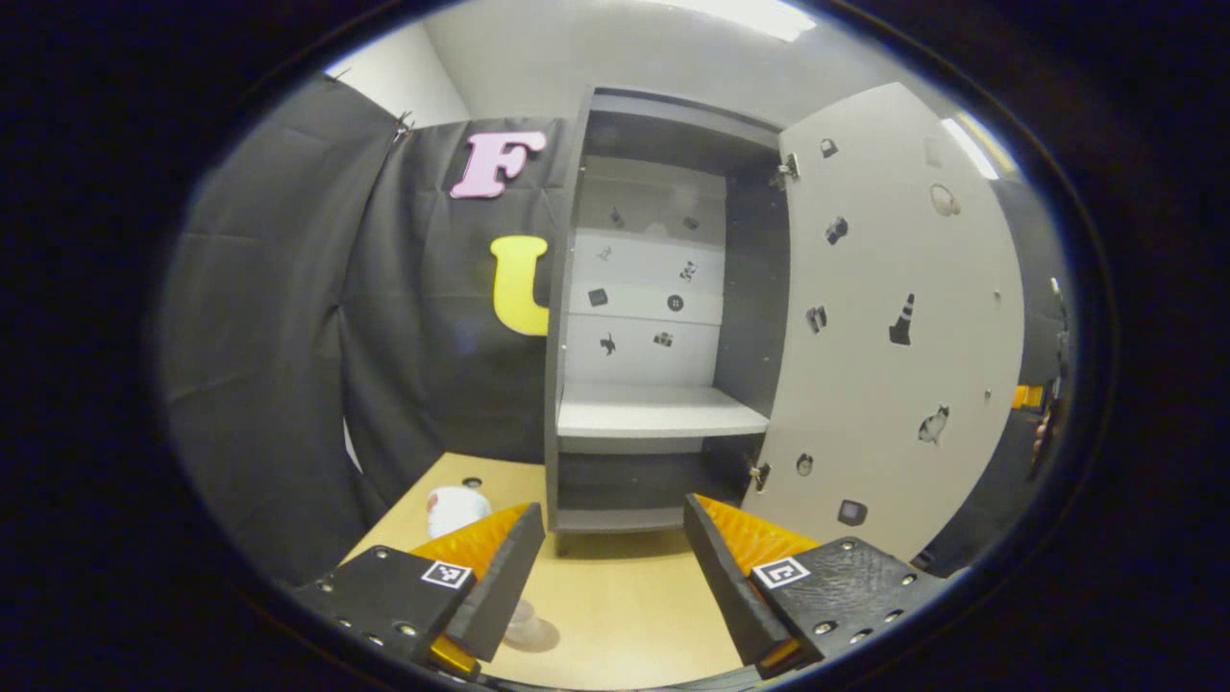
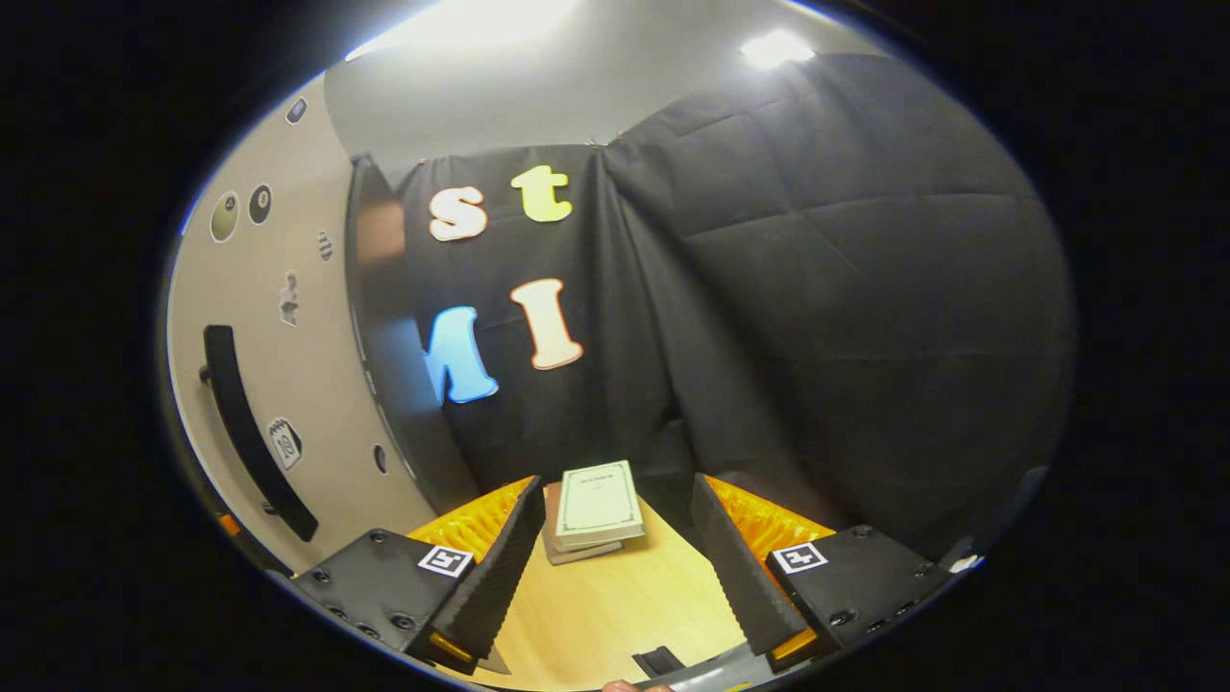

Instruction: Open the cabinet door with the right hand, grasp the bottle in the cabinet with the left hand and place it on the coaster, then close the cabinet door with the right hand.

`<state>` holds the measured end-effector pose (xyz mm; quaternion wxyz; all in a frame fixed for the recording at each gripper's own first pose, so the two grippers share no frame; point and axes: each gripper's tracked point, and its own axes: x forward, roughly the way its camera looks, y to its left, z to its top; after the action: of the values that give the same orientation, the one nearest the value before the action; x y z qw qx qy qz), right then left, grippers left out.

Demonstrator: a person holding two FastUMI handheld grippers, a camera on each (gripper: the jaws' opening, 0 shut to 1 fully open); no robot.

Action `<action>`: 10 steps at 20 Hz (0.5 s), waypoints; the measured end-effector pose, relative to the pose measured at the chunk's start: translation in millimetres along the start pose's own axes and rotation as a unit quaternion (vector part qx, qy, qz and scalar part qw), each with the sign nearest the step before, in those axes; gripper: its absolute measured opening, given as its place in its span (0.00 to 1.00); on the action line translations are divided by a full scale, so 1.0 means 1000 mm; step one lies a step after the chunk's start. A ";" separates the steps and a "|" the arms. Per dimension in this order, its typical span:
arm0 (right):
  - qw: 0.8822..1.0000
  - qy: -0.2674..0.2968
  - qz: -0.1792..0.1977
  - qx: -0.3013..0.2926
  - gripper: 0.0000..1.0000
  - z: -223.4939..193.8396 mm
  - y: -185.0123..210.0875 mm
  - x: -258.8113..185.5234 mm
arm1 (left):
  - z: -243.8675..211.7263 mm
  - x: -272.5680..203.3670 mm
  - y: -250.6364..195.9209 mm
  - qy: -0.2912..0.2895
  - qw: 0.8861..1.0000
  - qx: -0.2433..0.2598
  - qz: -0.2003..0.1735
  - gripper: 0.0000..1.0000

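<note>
Found the cabinet door (image 1: pixel 903 317) swung wide right and its shelf (image 1: pixel 658 413) bare, the bottle (image 1: pixel 455 507) out on the near-left table (image 1: pixel 625 596) partly behind the left gripper (image 1: pixel 615 567), both it and the right gripper (image 2: pixel 615 567) spread and empty; judged the bottle light, slick, best held mid-body.

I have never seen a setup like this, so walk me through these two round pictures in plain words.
There is no robot here: a person holds a two-fingered hand-held gripper in each hand, and a fisheye camera rides on each one.

The left gripper view looks past the left hand-held gripper, open and empty, at a cabinet whose door is swung open. Its shelf looks bare. On the wooden table at lower left stands what seems to be the bottle, partly hidden by a finger.

The right gripper view looks past the right hand-held gripper, also open and empty, with the door's dark handle at its left and stacked books ahead.
</note>
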<state>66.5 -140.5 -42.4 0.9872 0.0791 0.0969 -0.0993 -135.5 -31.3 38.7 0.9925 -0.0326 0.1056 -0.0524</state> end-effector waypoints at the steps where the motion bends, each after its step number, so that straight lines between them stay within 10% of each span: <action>1: 1.000 0.001 0.030 -0.003 0.97 0.003 0.013 0.003 | 0.002 -0.007 -0.006 0.005 1.000 0.003 0.011 0.89; 10: 0.971 0.018 0.230 -0.057 0.97 0.011 0.109 -0.009 | 0.010 -0.076 -0.032 0.004 0.996 0.041 0.083 0.89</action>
<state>82.4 -35.6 -14.7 0.9845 0.0450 0.0989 0.1377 -210.5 -53.9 67.0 0.9935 0.0168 0.1097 0.0254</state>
